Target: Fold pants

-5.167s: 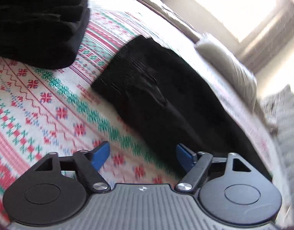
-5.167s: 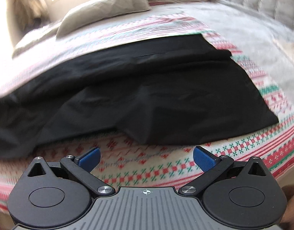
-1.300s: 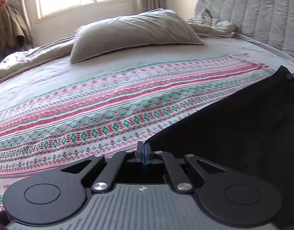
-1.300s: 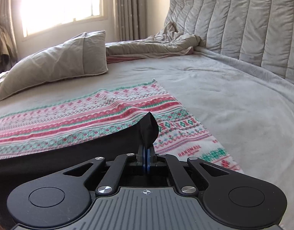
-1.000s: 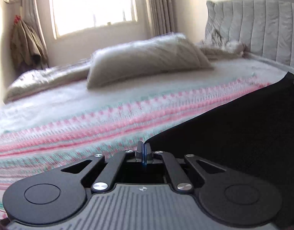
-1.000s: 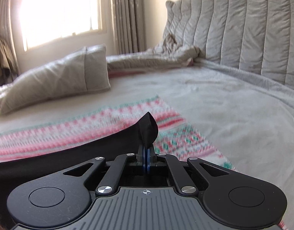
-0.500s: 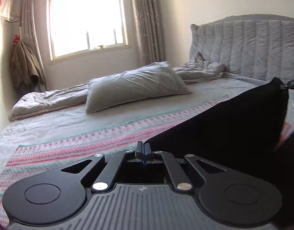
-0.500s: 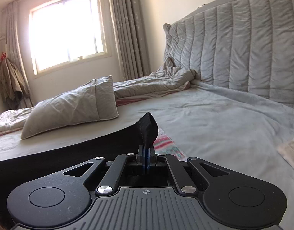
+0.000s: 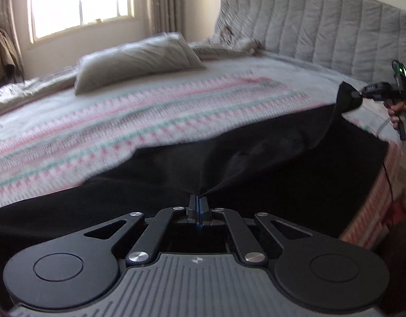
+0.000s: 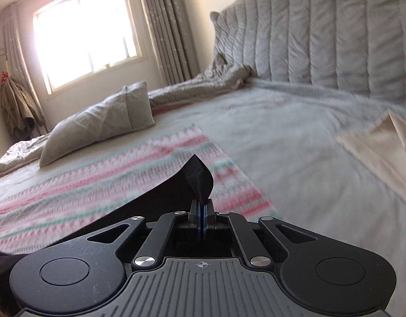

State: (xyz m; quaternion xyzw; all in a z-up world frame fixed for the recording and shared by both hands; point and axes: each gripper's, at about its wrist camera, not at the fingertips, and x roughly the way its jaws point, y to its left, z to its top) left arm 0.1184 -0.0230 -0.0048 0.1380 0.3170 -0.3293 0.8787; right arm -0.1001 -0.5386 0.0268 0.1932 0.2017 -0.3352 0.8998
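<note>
The black pants hang stretched over the patterned blanket on the bed. My left gripper is shut on one corner of the pants, the cloth pulled taut from its tips. My right gripper is shut on another corner, and a black flap of the pants stands up above its tips. The right gripper also shows in the left wrist view at the far right, pinching the raised corner, with the person's hand on its handle. The lower part of the pants is hidden behind the gripper bodies.
A grey pillow and a crumpled duvet lie at the back of the bed, before a padded headboard. A beige cloth lies on the grey sheet at right. The bed's edge drops off at right.
Both grippers have taken hold of the pants' corners and lifted them. In the last half second both views have tilted back down toward the bed, and the pants hang lower over the blanket.
</note>
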